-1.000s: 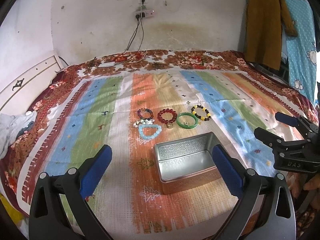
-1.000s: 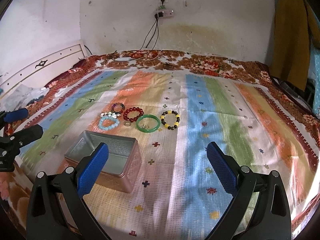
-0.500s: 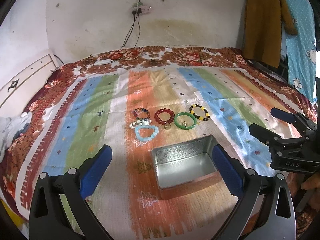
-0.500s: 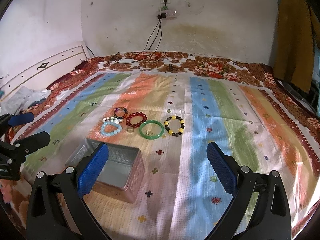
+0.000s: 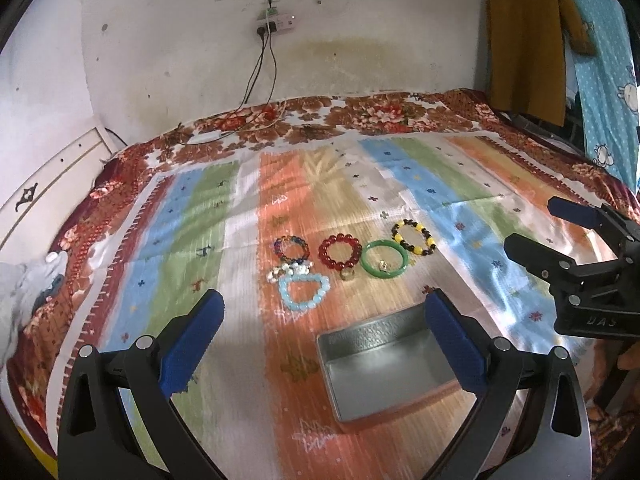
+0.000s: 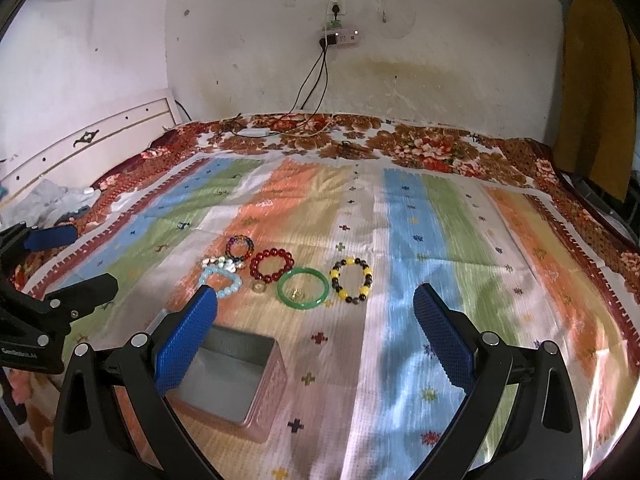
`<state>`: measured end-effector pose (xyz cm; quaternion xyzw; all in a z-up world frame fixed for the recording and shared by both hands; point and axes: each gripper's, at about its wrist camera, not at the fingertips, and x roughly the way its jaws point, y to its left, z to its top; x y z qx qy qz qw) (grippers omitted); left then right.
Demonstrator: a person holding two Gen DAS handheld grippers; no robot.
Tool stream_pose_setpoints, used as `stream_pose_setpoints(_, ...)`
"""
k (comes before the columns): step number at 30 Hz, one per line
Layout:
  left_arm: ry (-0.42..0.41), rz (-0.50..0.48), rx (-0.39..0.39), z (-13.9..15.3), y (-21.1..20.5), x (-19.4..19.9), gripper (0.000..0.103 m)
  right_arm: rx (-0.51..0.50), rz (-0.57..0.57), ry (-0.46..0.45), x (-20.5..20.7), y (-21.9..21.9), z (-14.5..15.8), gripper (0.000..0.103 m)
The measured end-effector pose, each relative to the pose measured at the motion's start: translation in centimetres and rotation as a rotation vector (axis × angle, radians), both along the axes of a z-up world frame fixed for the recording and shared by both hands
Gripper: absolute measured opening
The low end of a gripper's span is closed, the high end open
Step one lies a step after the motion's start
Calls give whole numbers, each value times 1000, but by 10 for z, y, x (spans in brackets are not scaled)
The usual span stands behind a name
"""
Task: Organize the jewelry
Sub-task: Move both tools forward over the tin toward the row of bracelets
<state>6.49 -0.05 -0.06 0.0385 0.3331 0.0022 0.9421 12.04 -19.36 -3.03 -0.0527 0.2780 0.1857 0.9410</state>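
Several bracelets lie in a group on the striped bedspread: a multicolour bead one (image 5: 291, 247), a red bead one (image 5: 339, 252), a green bangle (image 5: 384, 265), a yellow-and-black one (image 5: 413, 237), a pale blue one (image 5: 305, 290) and a white one (image 5: 289, 270). A small ring (image 5: 346, 274) lies by the red one. An open, empty metal tin (image 5: 384, 364) sits in front of them. My left gripper (image 5: 322, 336) is open and empty above the tin. My right gripper (image 6: 316, 334) is open and empty, with the tin (image 6: 224, 376) at its left finger.
The bedspread (image 6: 420, 240) covers a bed against a white wall with a socket and cables (image 6: 338, 34). A headboard (image 6: 92, 140) is on the left, with crumpled cloth (image 6: 60, 200) near it. Clothes (image 5: 524, 36) hang at the right.
Both grippers have pitched upward and moved in, so the bracelets and tin sit lower and larger in both views. Nothing on the bed has moved.
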Motion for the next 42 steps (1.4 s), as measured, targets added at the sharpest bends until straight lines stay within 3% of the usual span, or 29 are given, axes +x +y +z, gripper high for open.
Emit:
stream_pose_setpoints(9,8,19,-4,0,9,24,98,41,-30,19,20,-7,3,99)
stream_pose_setpoints(15,51,29,-27,-7,22,46,98,50,-30,81,29,-9,-3,99)
stream_pose_setpoints(19,83,32,-46,-12,29,59,98,25,-54,104,36,-8,-6,99)
stream_pose_setpoints(28,117,52,-6,-20,31,79,98,-22,-63,144,63,2,-13,99)
stream_pose_setpoints(35,189,78,-63,-33,48,106,98,-30,-54,192,89,10,-20,99)
stream_pose_setpoints(42,250,125,-63,-49,59,125,98,-36,-56,250,113,15,-31,99)
